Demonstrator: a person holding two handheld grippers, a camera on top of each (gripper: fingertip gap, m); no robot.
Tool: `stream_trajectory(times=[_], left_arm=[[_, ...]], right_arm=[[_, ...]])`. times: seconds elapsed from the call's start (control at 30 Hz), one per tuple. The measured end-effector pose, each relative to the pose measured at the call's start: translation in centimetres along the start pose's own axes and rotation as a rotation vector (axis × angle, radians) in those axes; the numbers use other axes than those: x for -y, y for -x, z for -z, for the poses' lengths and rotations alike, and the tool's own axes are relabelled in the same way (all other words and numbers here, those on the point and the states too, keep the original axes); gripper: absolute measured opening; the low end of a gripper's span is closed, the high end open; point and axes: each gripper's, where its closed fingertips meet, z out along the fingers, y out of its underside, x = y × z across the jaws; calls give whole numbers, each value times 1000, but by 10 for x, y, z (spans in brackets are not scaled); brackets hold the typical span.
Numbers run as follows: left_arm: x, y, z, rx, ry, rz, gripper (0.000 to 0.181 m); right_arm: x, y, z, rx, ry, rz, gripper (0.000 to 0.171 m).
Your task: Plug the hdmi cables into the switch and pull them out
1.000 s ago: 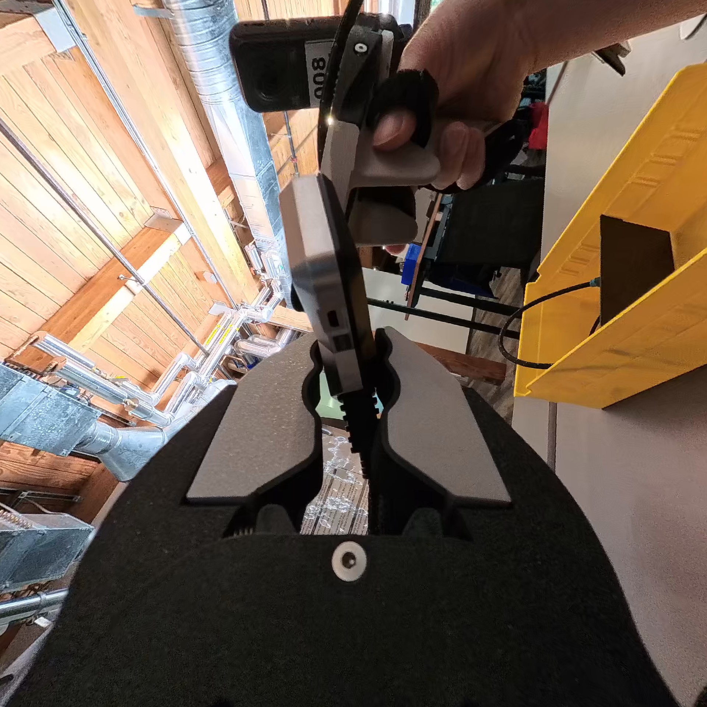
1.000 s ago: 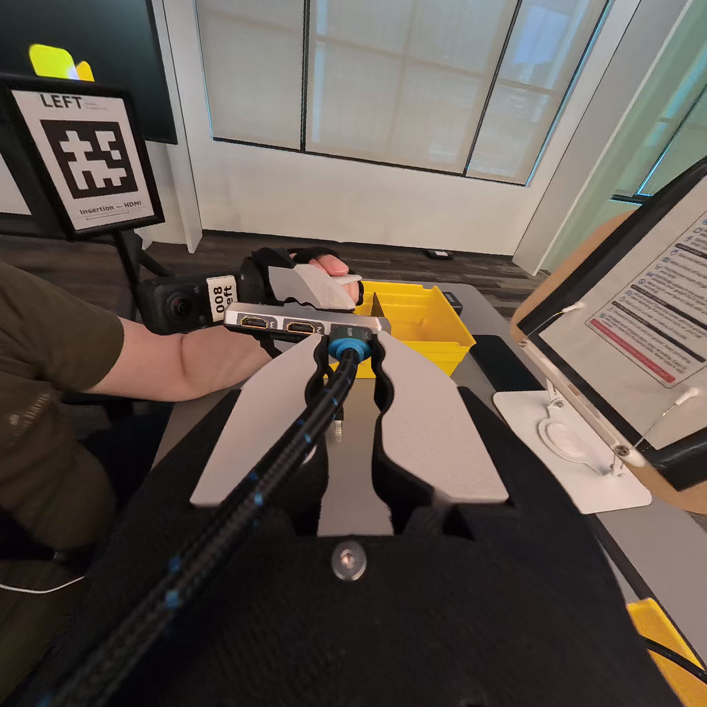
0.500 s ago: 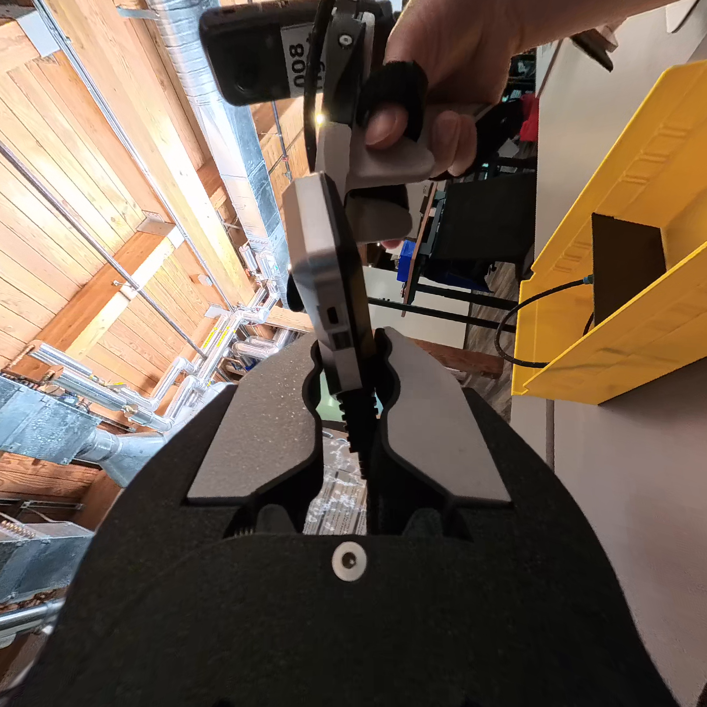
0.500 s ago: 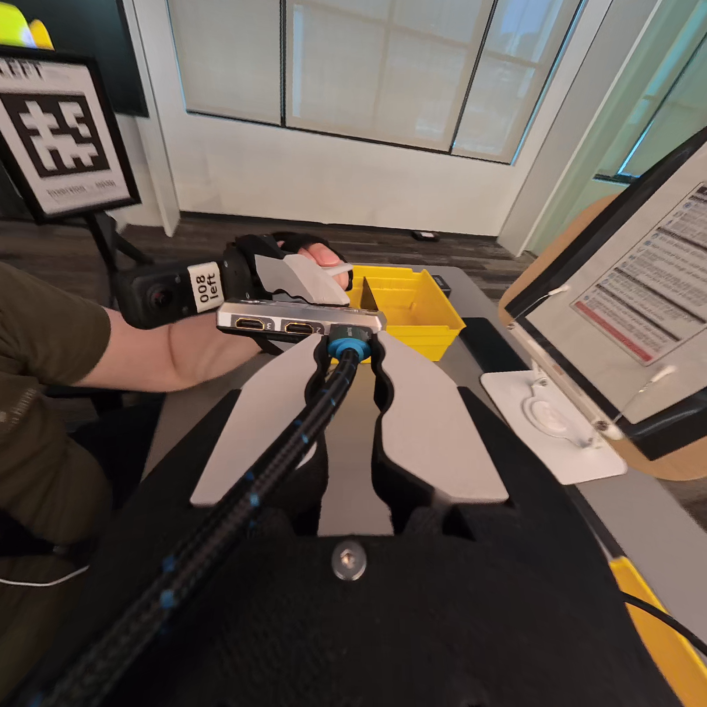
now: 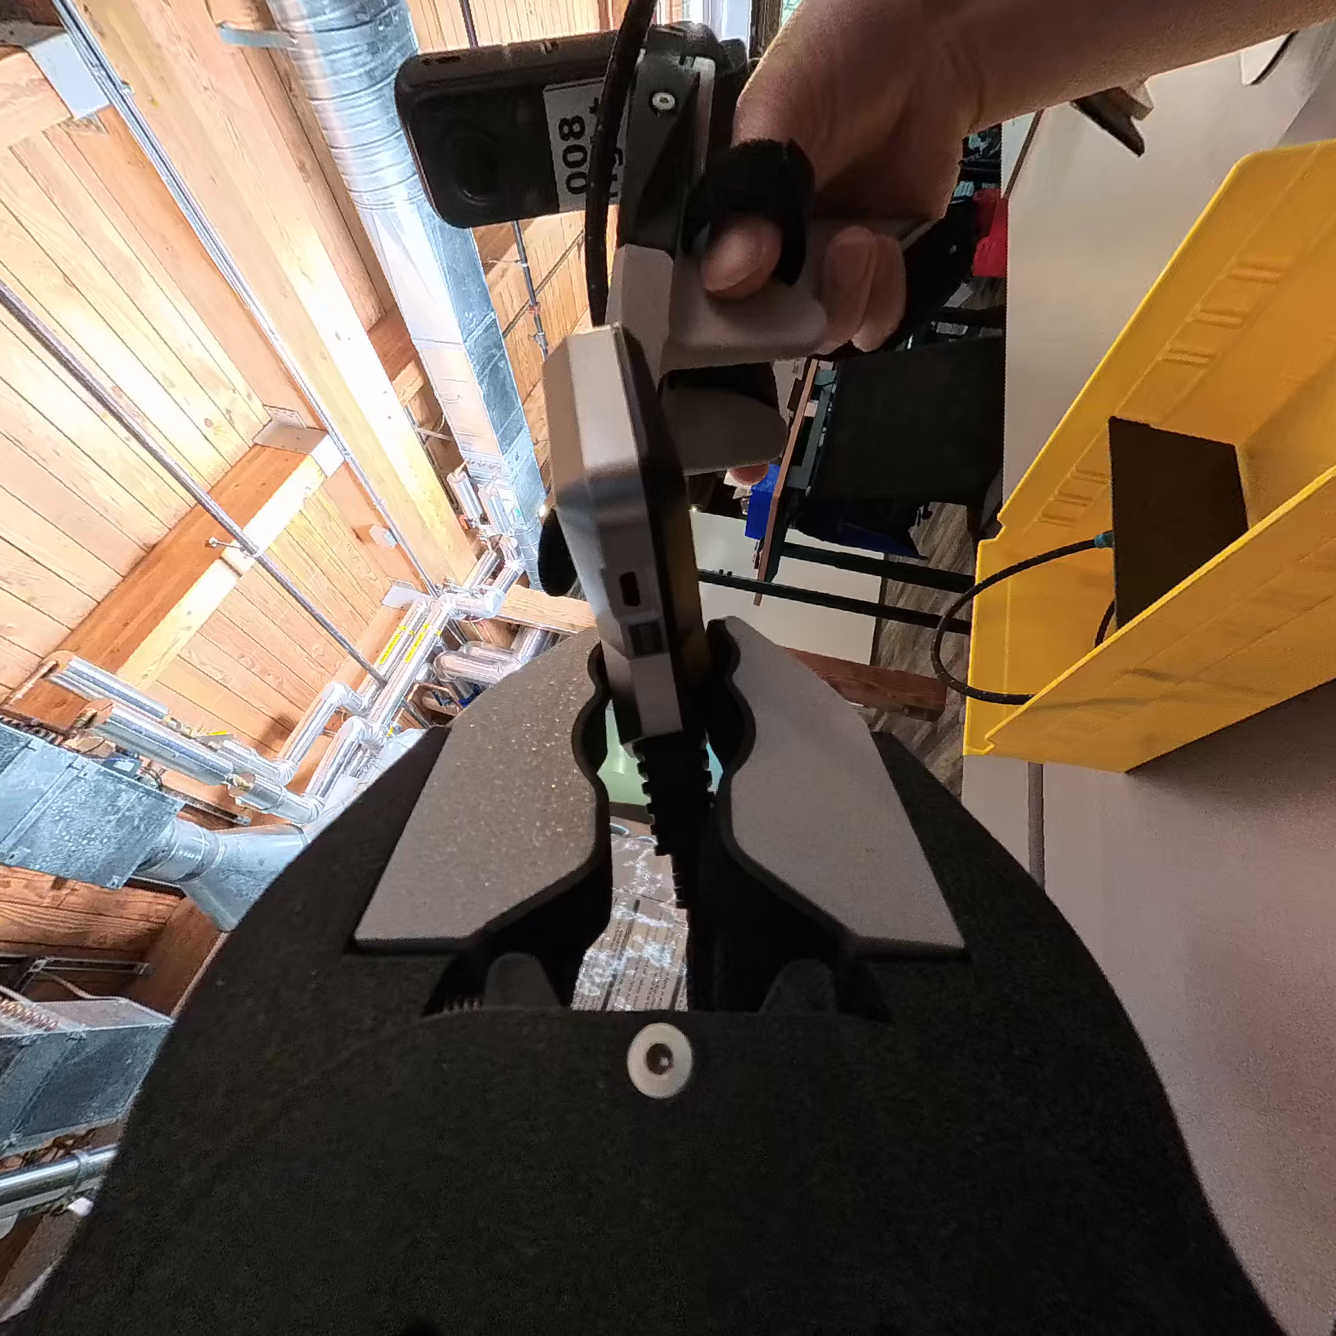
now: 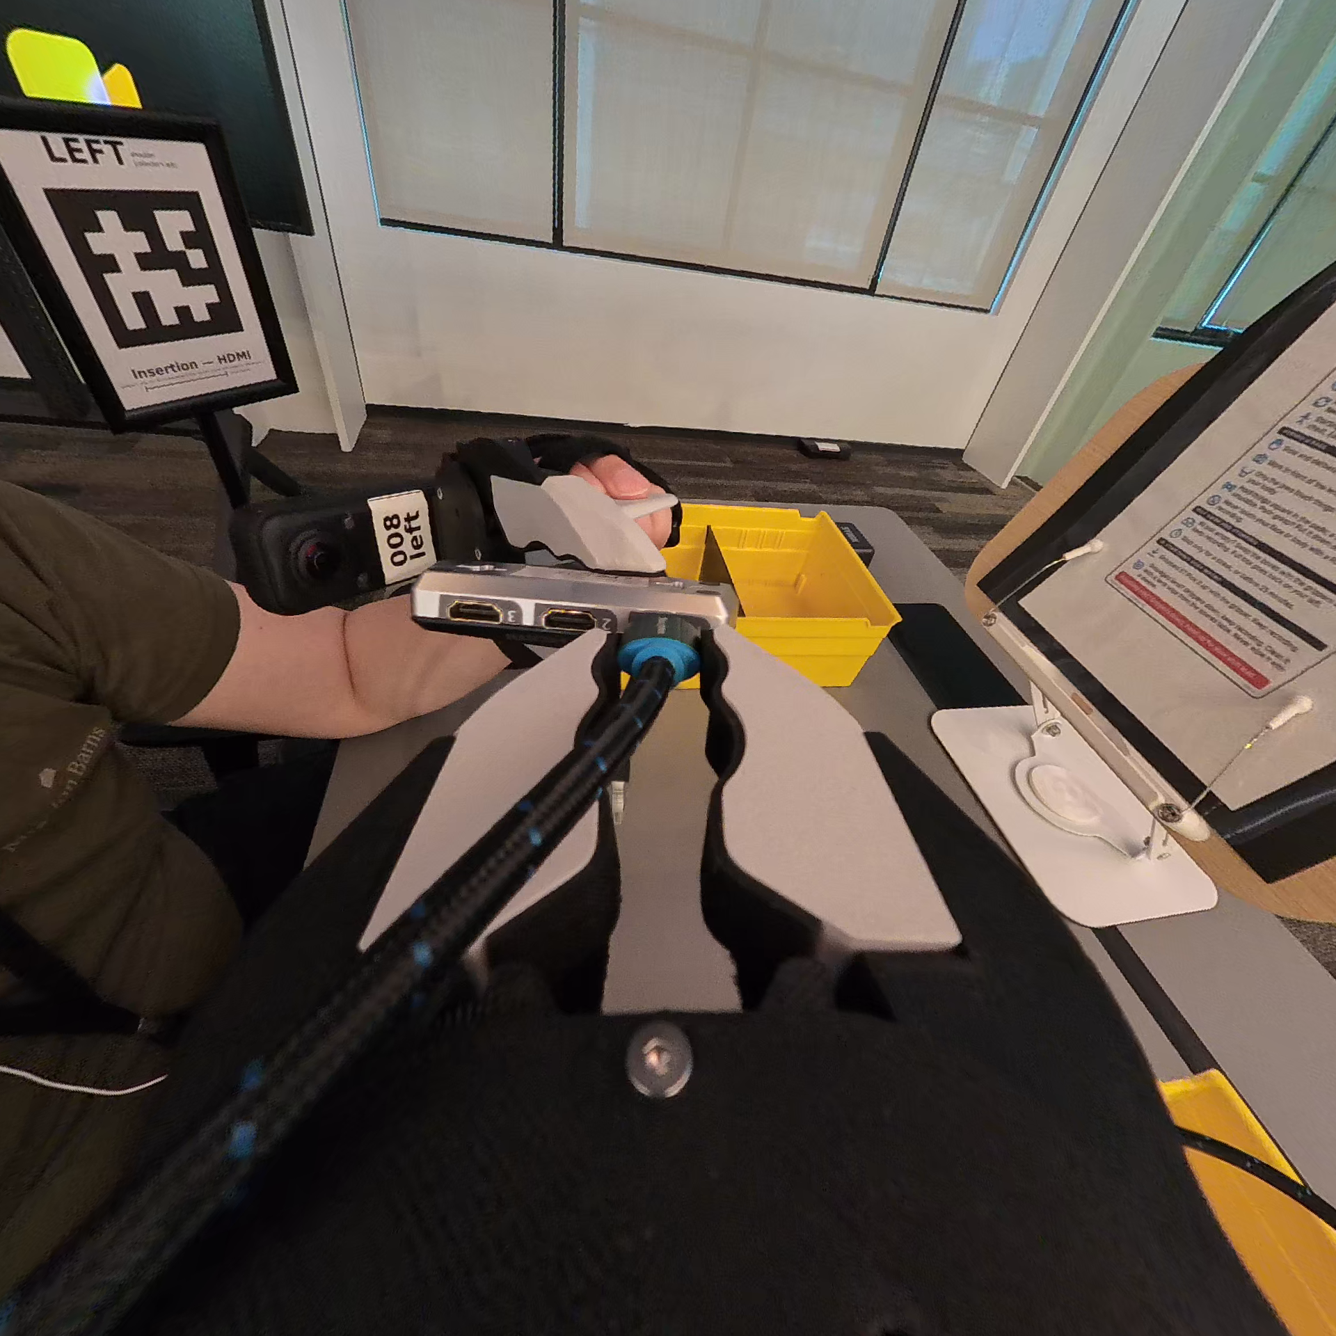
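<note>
The silver HDMI switch (image 6: 571, 600) is held level above the grey table. My left gripper (image 5: 661, 672) is shut on one end of the switch (image 5: 607, 506); it also shows in the right wrist view (image 6: 578, 520). My right gripper (image 6: 658, 651) is shut on the blue-collared HDMI plug (image 6: 654, 640), which sits in the switch's rightmost port. Its braided black cable (image 6: 506, 853) runs back over the gripper to the lower left. The two ports to the left are empty. The right gripper (image 5: 716, 325) shows at the top of the left wrist view.
A yellow bin (image 6: 788, 593) stands on the table (image 6: 904, 694) just behind the switch, and holds a black cable (image 5: 961, 636). A screen on a white stand (image 6: 1070, 817) is at the right. A second yellow bin (image 6: 1243, 1193) is at the near right. A marker sign (image 6: 144, 275) stands at the left.
Both grippers have swayed slightly together. The left stays shut on the switch, the right on the plug, and the plug stays in the port.
</note>
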Motion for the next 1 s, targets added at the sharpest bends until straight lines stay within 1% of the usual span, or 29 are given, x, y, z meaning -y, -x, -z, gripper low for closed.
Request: stream_trajectory(times=[0.3, 0.5, 0.67, 1.0], left_arm=[[4, 2, 1, 4, -15, -4, 24], [18, 3, 1, 5, -44, -1, 24], [26, 3, -1, 13, -65, 27, 24], [32, 1, -2, 13, -72, 21, 24]], right_arm=[[1, 3, 0, 10, -7, 30, 22], [3, 12, 7, 81, -19, 38, 22], [5, 16, 12, 107, -30, 37, 22], [2, 18, 14, 104, -8, 73, 22]])
